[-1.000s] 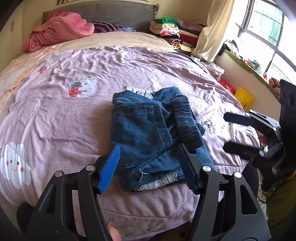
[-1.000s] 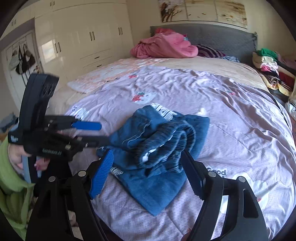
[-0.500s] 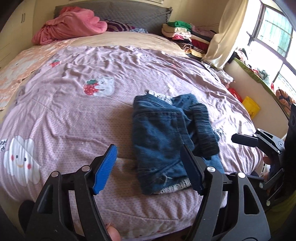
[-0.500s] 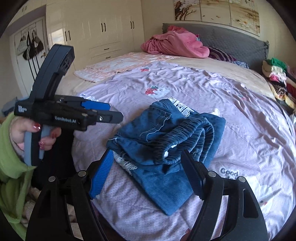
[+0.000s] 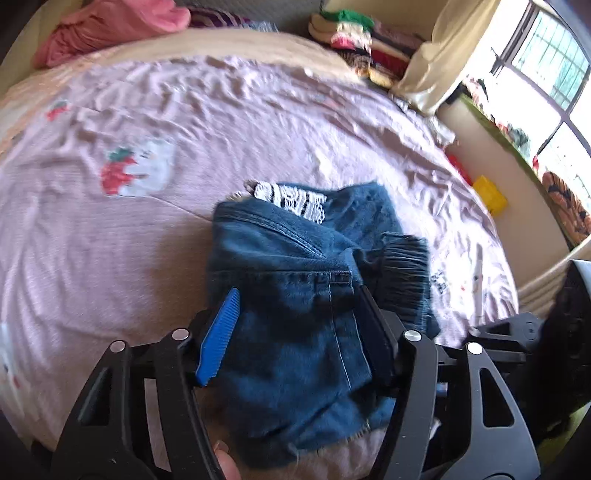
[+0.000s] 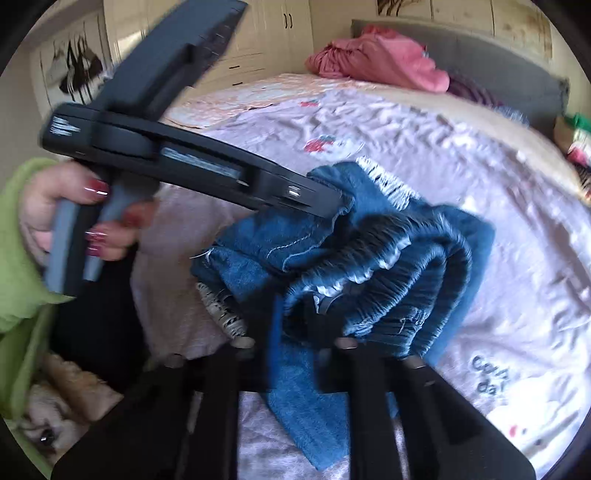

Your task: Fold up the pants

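Denim pants (image 5: 295, 295) lay bunched near the bed's (image 5: 110, 258) front edge. Left gripper (image 5: 295, 328) half open and closing astride the denim, pads not yet pressing. Right gripper (image 6: 295, 332) clamped shut on the elastic waistband (image 6: 388, 266). Risk: catching one layer only, dragging the bundle apart.

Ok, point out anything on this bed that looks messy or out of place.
The blue denim pants lie bunched rather than flat, the elastic waistband crumpled on top. A pink heap sits loose by the headboard.
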Tool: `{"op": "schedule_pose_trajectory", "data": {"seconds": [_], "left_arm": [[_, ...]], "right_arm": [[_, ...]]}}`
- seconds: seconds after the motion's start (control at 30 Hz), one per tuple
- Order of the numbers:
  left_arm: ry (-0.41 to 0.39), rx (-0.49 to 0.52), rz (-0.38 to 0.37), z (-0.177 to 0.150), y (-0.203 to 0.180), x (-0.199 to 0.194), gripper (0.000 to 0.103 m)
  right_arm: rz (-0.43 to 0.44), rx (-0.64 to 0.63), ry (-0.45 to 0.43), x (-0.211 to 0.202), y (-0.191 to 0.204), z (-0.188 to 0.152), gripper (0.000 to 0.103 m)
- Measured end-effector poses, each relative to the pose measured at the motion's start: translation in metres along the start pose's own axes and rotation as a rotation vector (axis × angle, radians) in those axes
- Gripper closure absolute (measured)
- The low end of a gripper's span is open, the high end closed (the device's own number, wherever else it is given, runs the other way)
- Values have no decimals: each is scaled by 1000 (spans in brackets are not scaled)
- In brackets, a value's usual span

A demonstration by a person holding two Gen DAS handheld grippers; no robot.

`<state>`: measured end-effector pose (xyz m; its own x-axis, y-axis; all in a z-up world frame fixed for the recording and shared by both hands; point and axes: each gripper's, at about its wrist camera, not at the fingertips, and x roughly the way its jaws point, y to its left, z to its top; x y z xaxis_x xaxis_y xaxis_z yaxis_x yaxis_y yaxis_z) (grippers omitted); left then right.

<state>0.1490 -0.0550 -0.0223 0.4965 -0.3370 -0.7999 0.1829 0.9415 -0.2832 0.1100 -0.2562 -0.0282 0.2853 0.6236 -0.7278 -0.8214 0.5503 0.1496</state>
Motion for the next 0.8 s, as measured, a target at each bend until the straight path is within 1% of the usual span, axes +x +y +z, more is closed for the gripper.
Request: {"op": "schedule_pose_trajectory", "data": {"seconds": [0.1, 0.17, 0.23, 0.3, 0.37, 0.43, 0.5, 0.53, 0.57, 0.6, 0.63, 0.73, 0.8], "left_arm": [[38, 21, 21, 4, 0, 17, 49], [53, 23, 11, 6, 1, 21, 49], [52, 37, 3, 7, -2, 23, 48], [56, 38, 0, 5, -1, 26, 47], [61, 34, -1, 5, 0, 29, 47], [65, 37, -4, 5, 1, 31, 47], [66, 45, -2, 5, 0, 31, 47], [66, 45, -2, 5, 0, 31, 47], [65, 43, -3, 6, 0, 31, 47], [63, 41, -2, 6, 0, 31, 47], [60, 37, -4, 6, 0, 30, 47], [54, 31, -10, 6, 1, 29, 47], [51, 27, -13, 6, 1, 28, 47]], "right_arm": [[47, 1, -18, -21, -6, -8, 97], [81, -1, -37, -36, -10, -14, 97], [98, -2, -48, -43, -12, -21, 97], [85, 9, -27, -39, -14, -29, 97], [73, 28, 9, -27, -17, -37, 97], [40, 32, 39, -17, -18, -45, 96], [38, 64, 40, -14, -19, -49, 95], [37, 71, 38, -15, -18, -49, 93], [29, 71, 27, -21, -14, -47, 91], [29, 71, 15, -27, -12, -45, 85], [22, 68, -4, -36, -10, -44, 81], [-4, 37, -83, -65, 4, -34, 81], [-7, 6, -133, -75, 16, -23, 81]]}}
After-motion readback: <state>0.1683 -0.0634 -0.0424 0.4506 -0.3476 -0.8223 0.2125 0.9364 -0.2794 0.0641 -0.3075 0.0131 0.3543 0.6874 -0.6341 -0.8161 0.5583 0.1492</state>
